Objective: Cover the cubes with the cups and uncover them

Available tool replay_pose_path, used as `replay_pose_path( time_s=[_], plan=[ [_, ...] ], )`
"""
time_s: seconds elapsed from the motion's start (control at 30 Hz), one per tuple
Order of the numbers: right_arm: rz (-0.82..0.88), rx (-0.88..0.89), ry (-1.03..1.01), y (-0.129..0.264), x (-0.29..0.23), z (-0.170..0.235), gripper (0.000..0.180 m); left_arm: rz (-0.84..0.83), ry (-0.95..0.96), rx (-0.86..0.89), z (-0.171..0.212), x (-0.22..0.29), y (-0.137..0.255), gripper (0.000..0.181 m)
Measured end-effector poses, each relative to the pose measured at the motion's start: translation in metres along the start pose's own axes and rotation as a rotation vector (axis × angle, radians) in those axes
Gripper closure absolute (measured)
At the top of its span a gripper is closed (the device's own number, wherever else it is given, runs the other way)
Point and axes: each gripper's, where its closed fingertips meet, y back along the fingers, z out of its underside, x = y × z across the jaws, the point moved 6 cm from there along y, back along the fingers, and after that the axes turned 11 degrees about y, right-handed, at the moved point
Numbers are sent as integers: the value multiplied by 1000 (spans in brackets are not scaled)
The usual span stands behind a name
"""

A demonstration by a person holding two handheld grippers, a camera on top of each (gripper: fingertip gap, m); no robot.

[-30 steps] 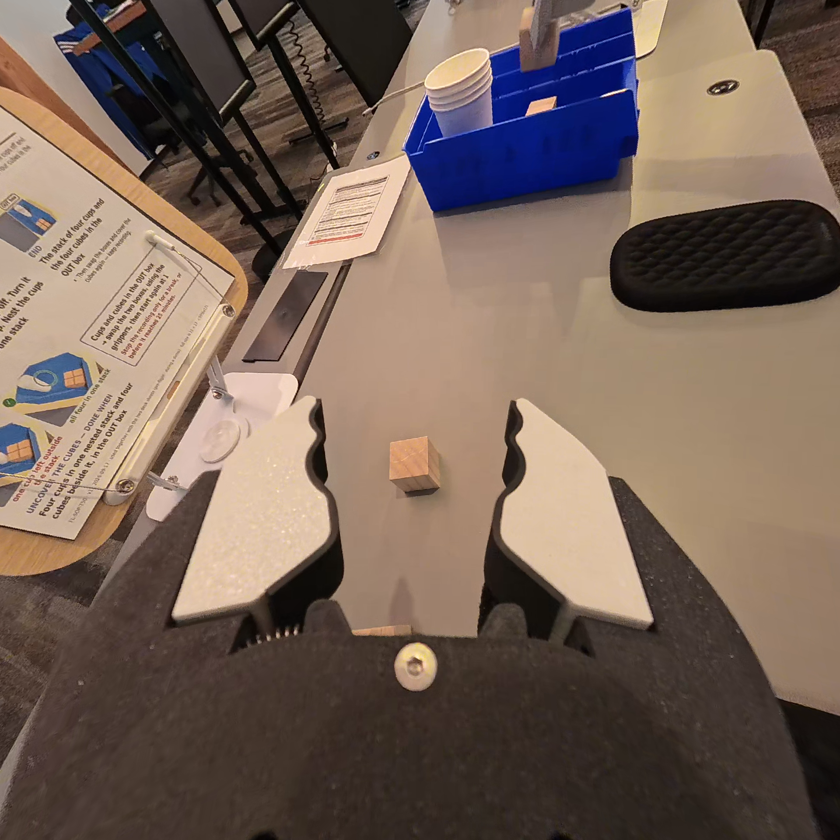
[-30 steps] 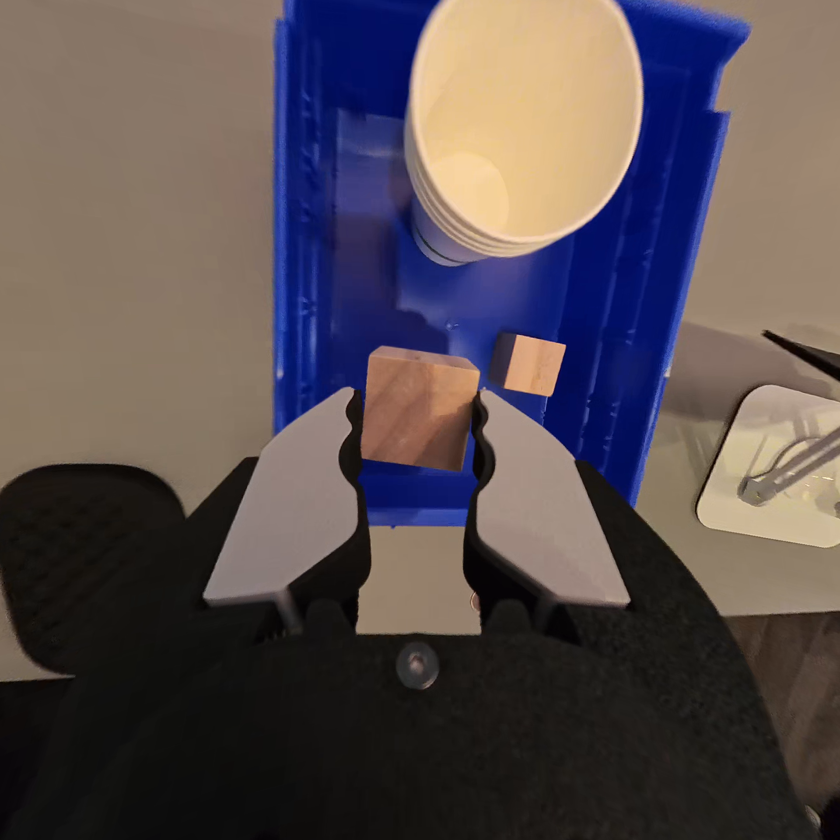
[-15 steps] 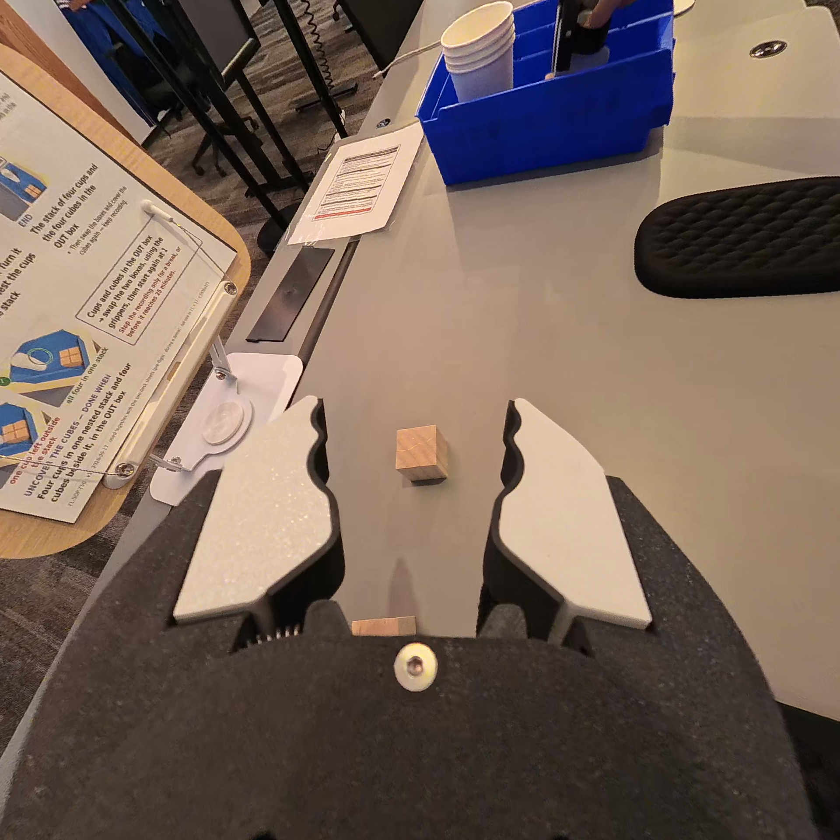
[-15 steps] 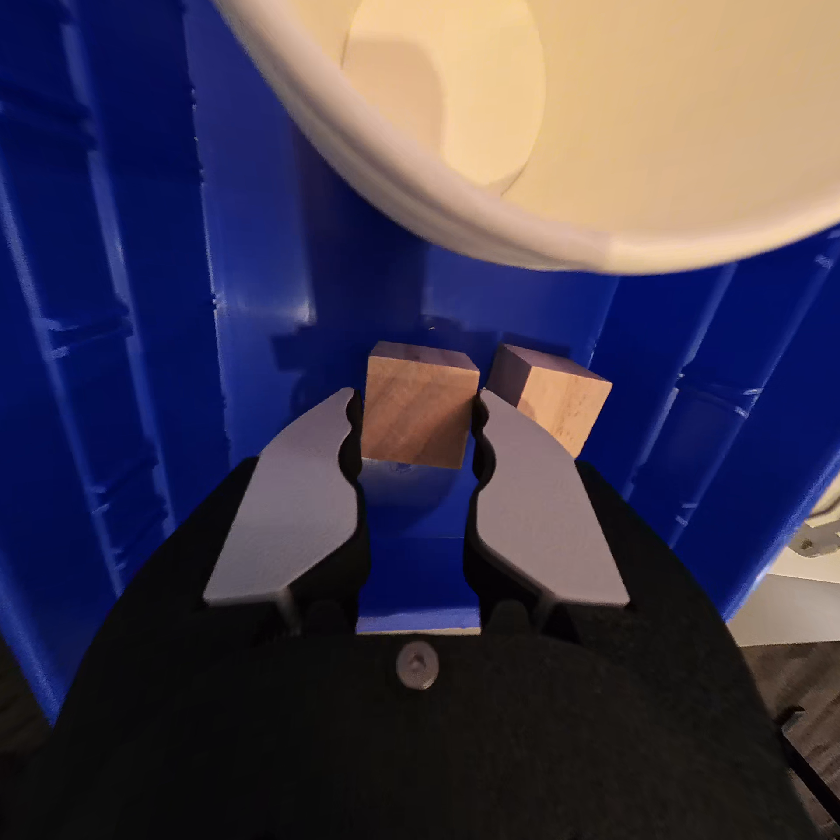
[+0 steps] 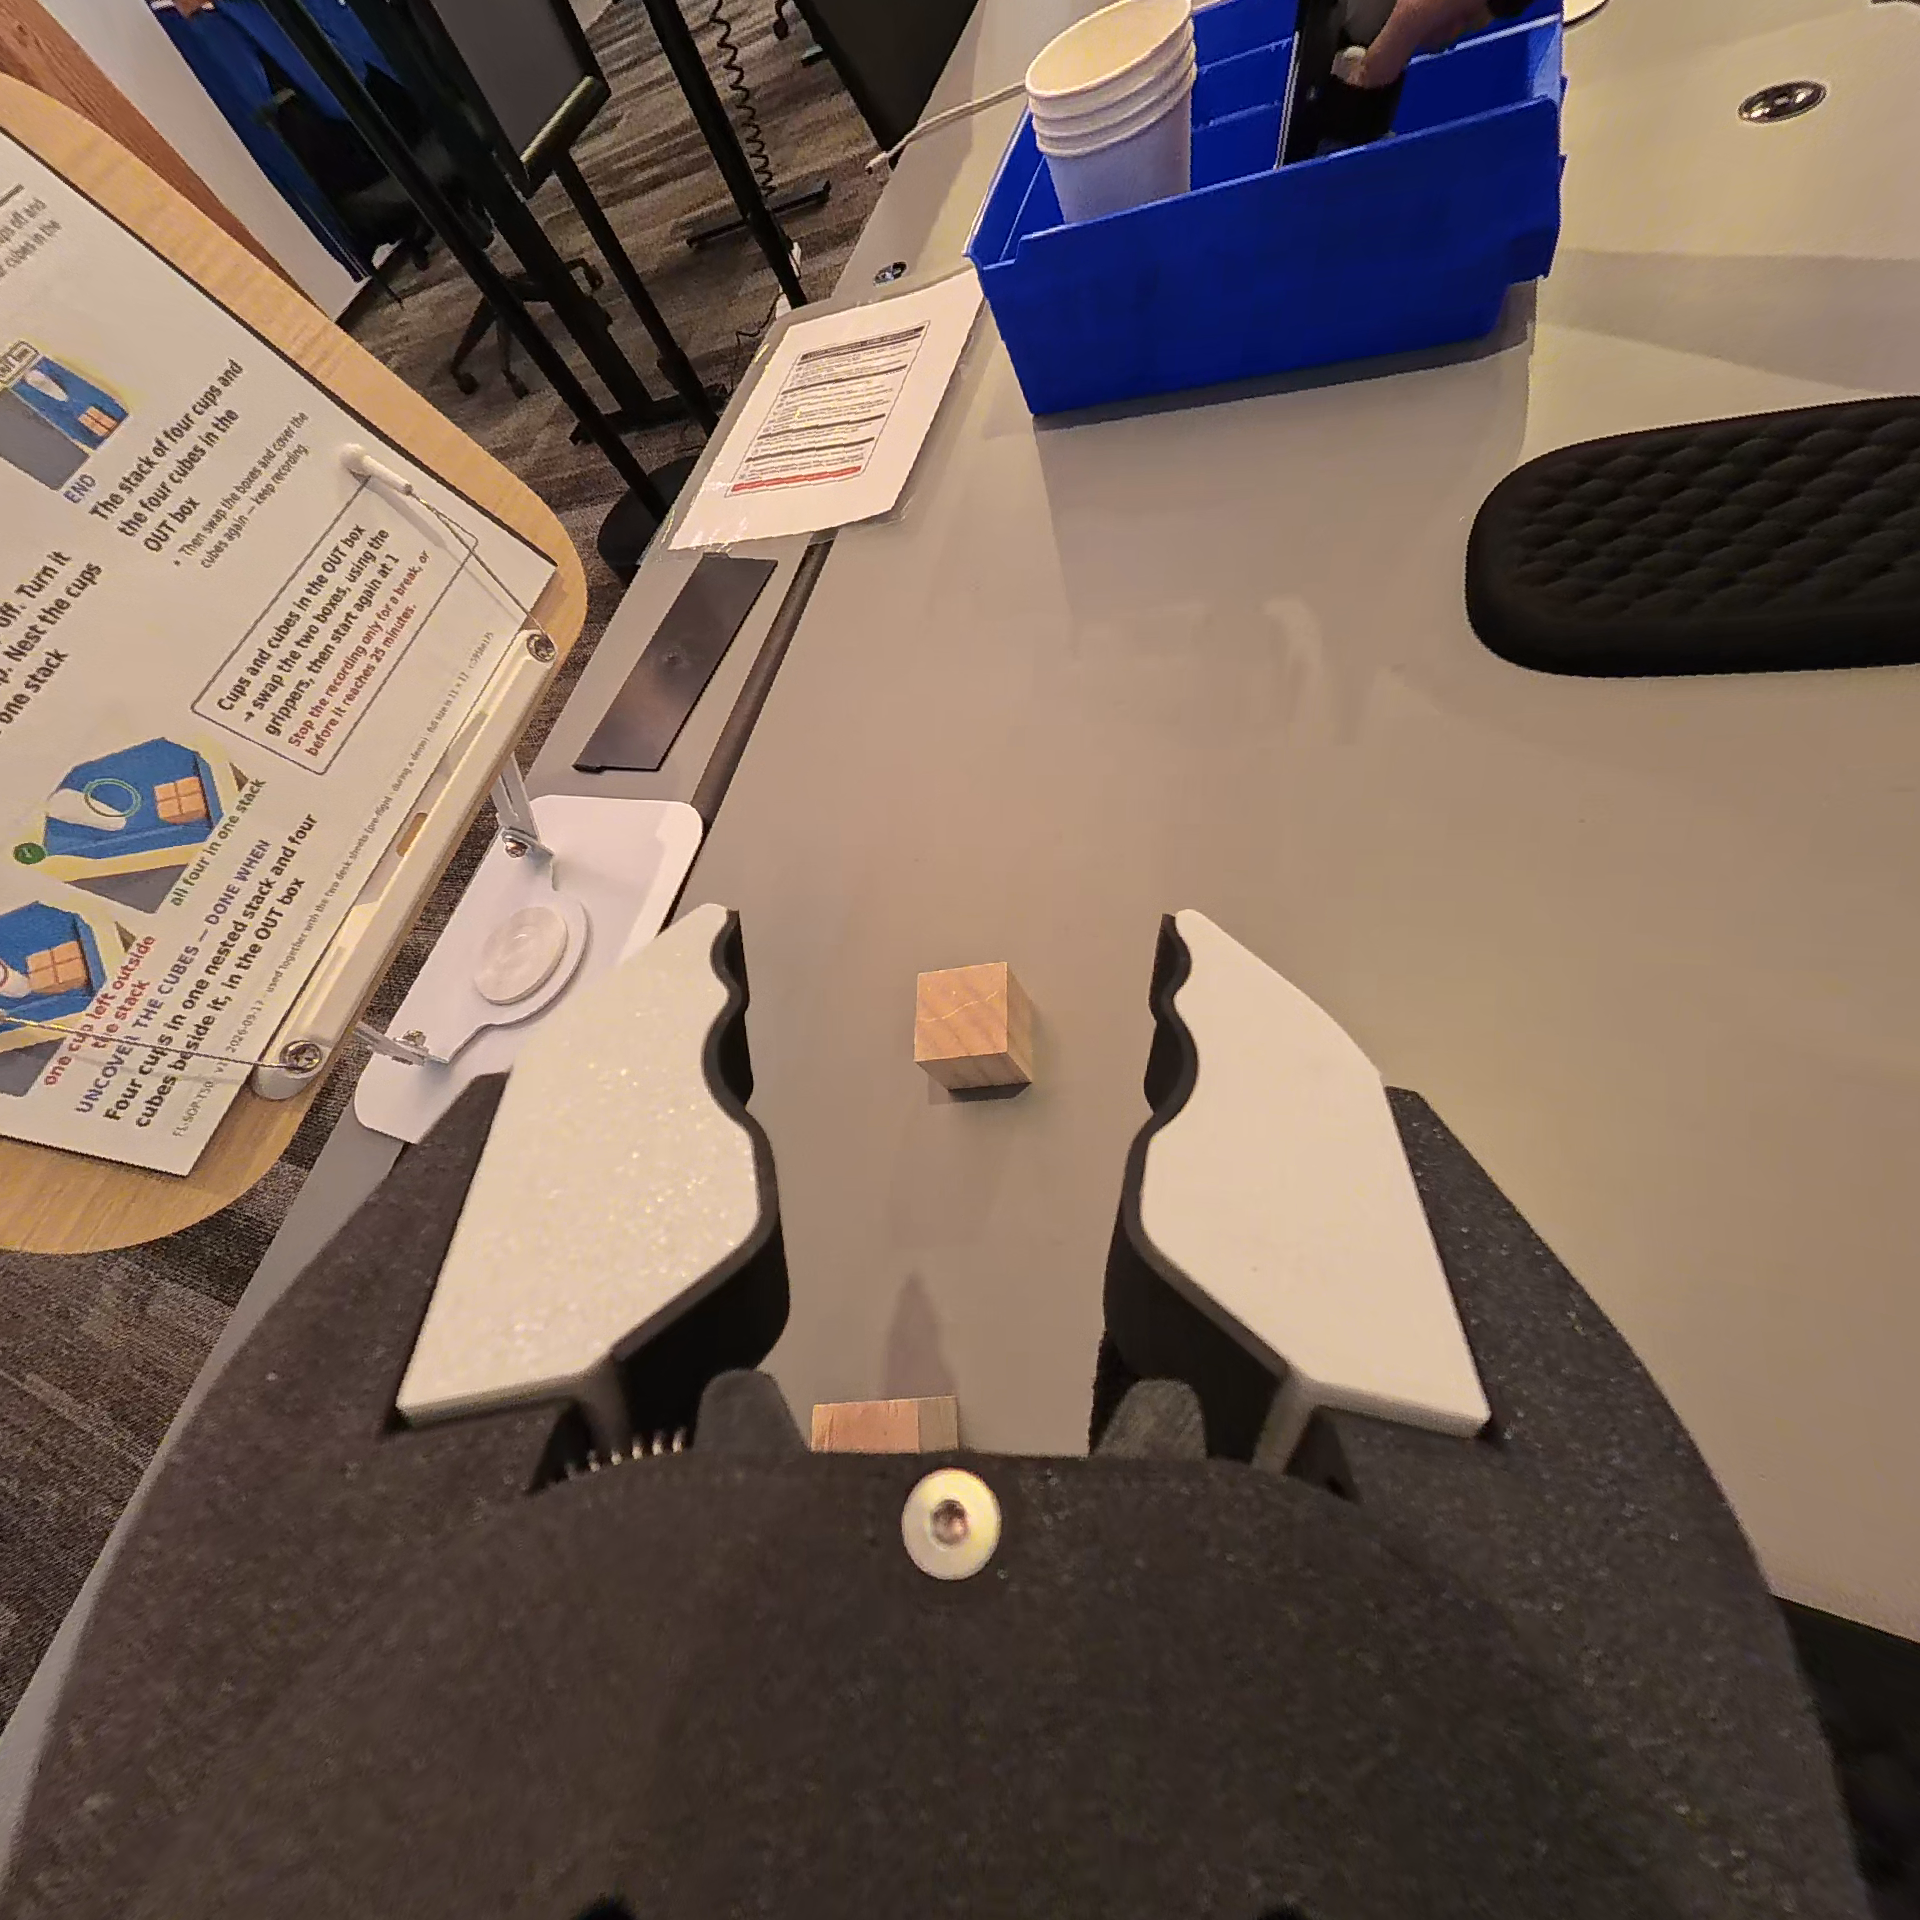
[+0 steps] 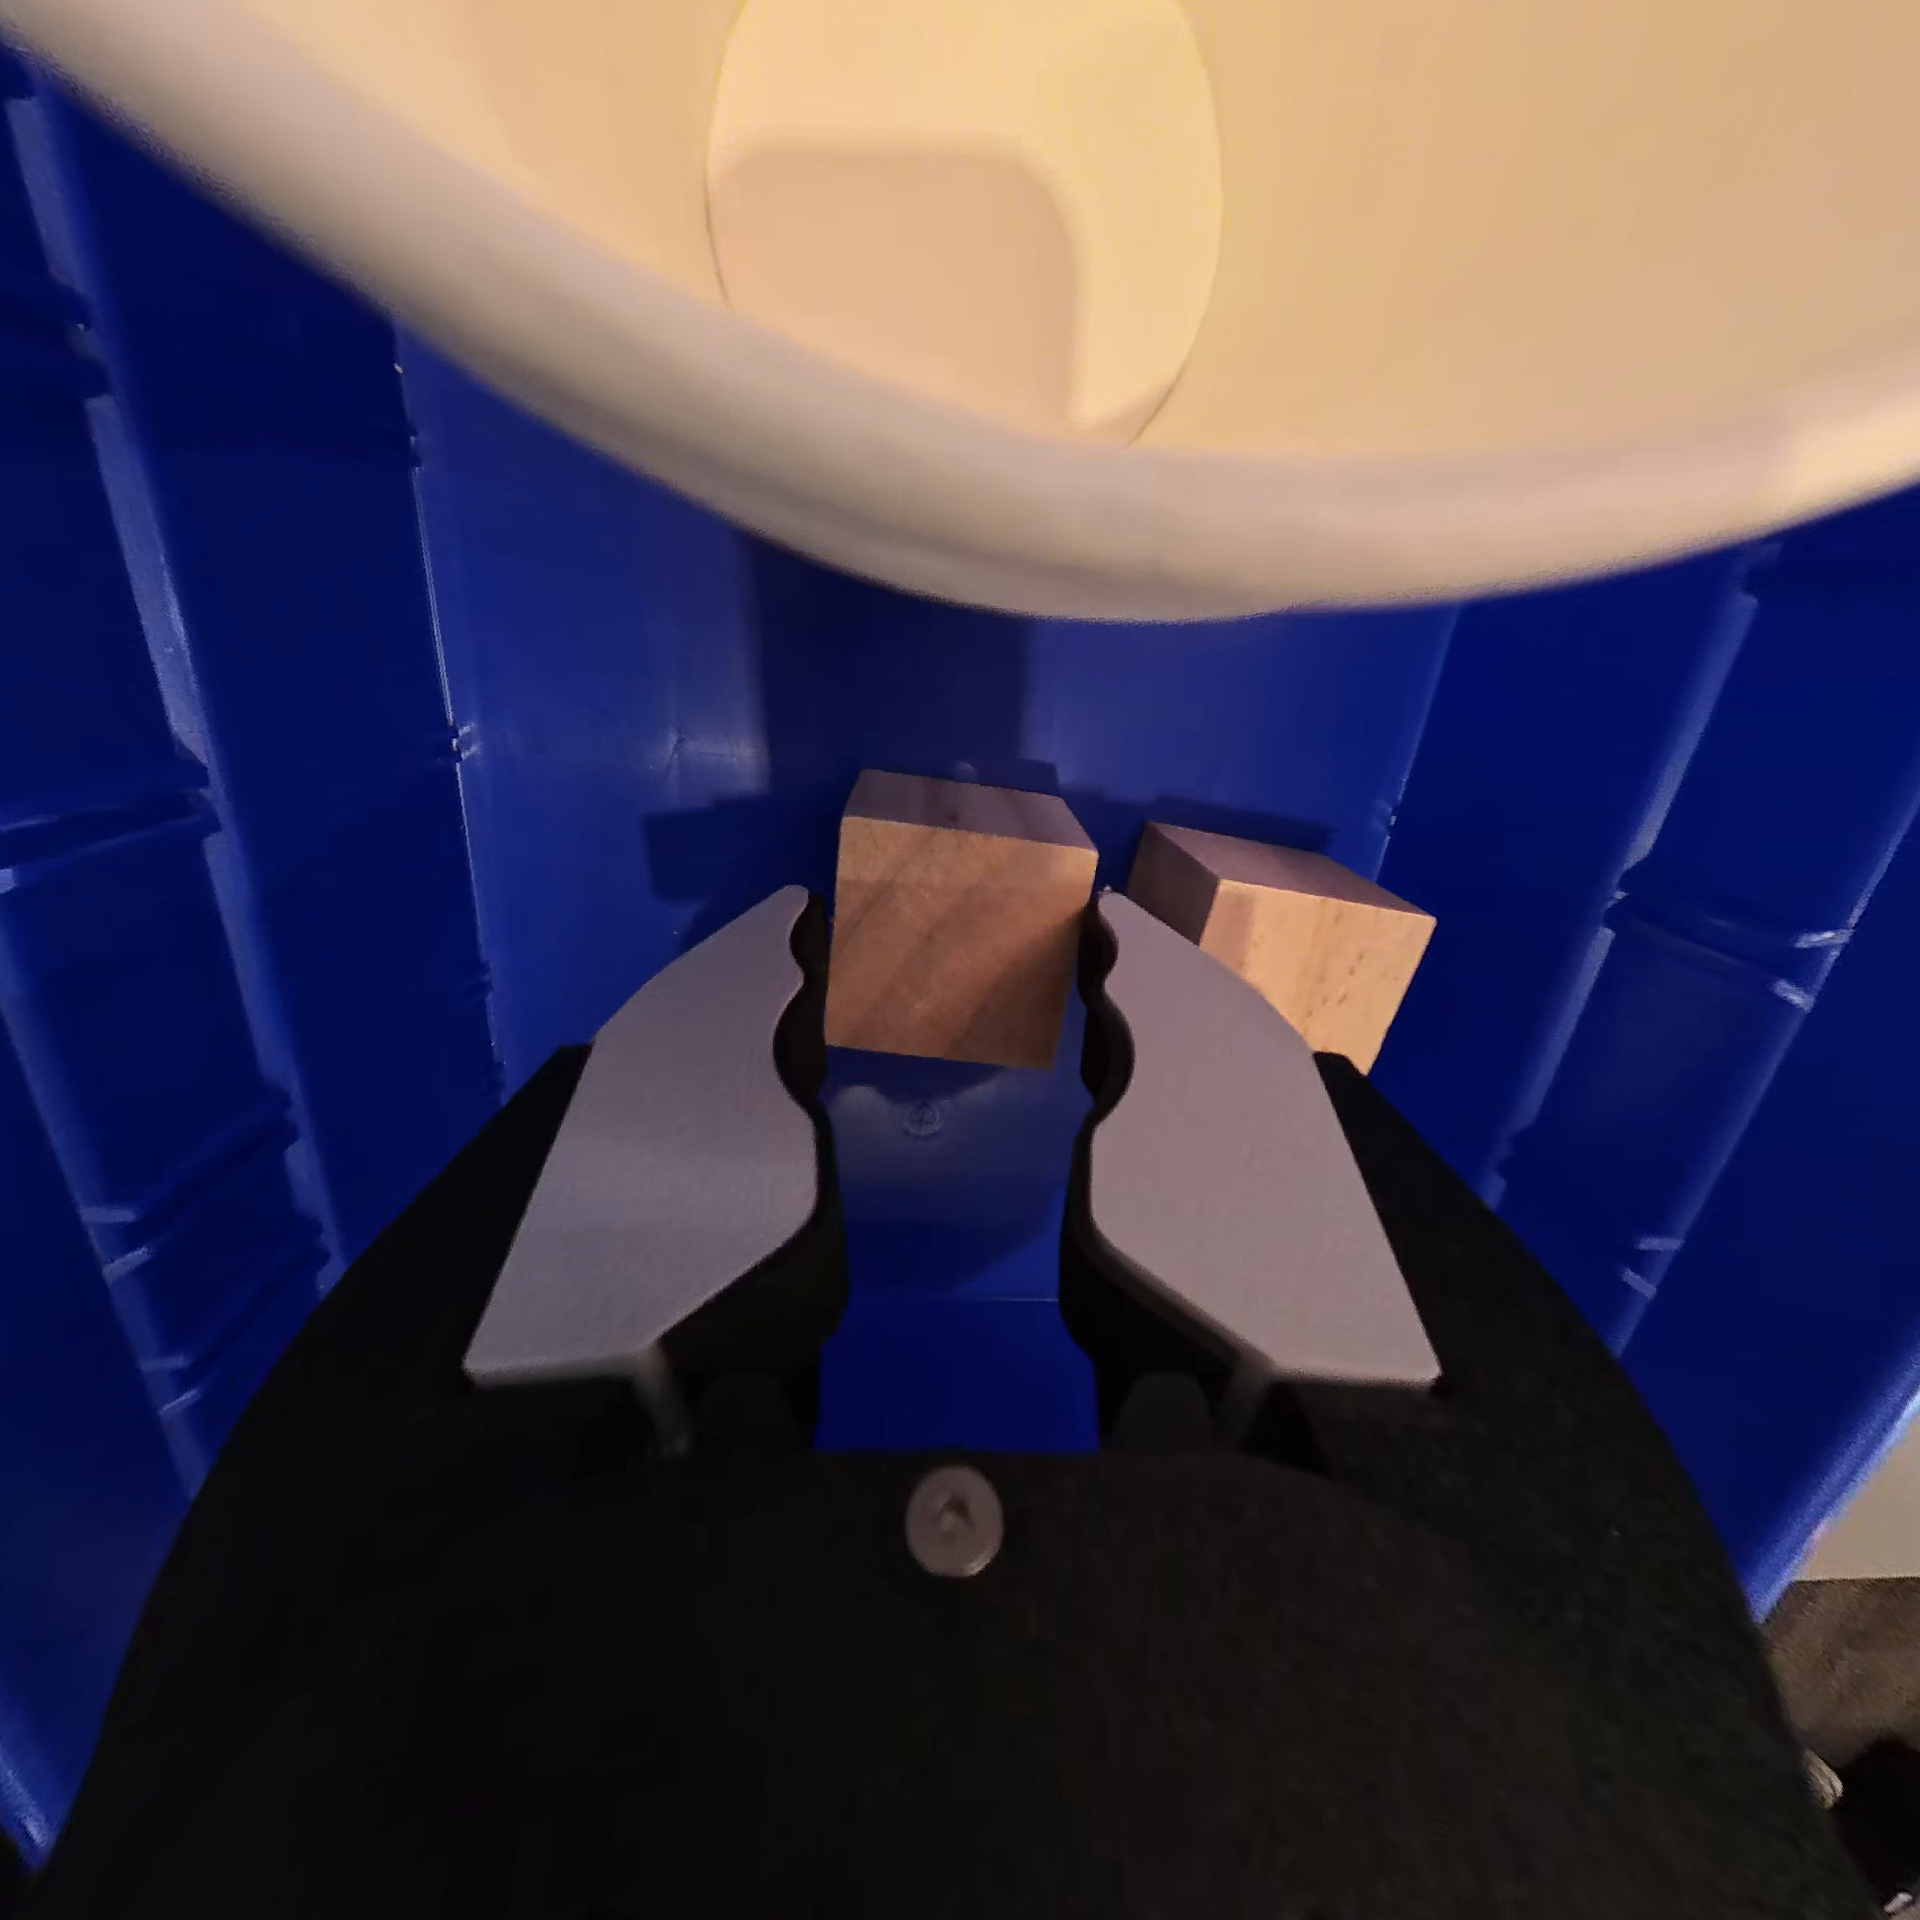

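Observation:
My right gripper point(image 6: 951, 914) is shut on a wooden cube point(image 6: 956, 935) low inside the blue bin point(image 6: 312, 831), next to a second cube point(image 6: 1288, 956) on the bin floor. A stack of white paper cups point(image 6: 935, 260) fills the top of that view, rim very close. My left gripper point(image 5: 945, 956) is open and empty above the grey table point(image 5: 1247, 779), with a wooden cube point(image 5: 971, 1023) on the table between its fingertips. Another cube point(image 5: 883, 1423) shows partly at the gripper base. The blue bin point(image 5: 1268, 270) with the cup stack point(image 5: 1117, 104) stands at the far end.
A black padded rest point(image 5: 1704, 540) lies on the table at right. A laminated sheet point(image 5: 831, 416) lies by the bin. An instruction board point(image 5: 208, 727) on a white stand point(image 5: 540, 935) stands at the left edge. Chairs and stands crowd the floor beyond.
My right gripper has gone down into the blue bin with the cube still held, ending beside the second cube. My left gripper has drawn back a little from the cube on the table.

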Motion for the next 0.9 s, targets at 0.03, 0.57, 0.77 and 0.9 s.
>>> replay_pose_path(
  time_s=[0.03,0.57,0.77,0.9],
  plan=[
    [0,4,-1,0,0,0,134,0,-1,-1,0,0,0,106],
    [134,298,-2,104,-23,-3,124,-8,12,38,-1,-3,12,107],
    [57,555,177,180,-144,-46,125,-30,20,46,-1,-6,15,107],
    [-94,573,375,171,-258,-88,125,-63,31,36,4,-11,21,107]
  ],
)
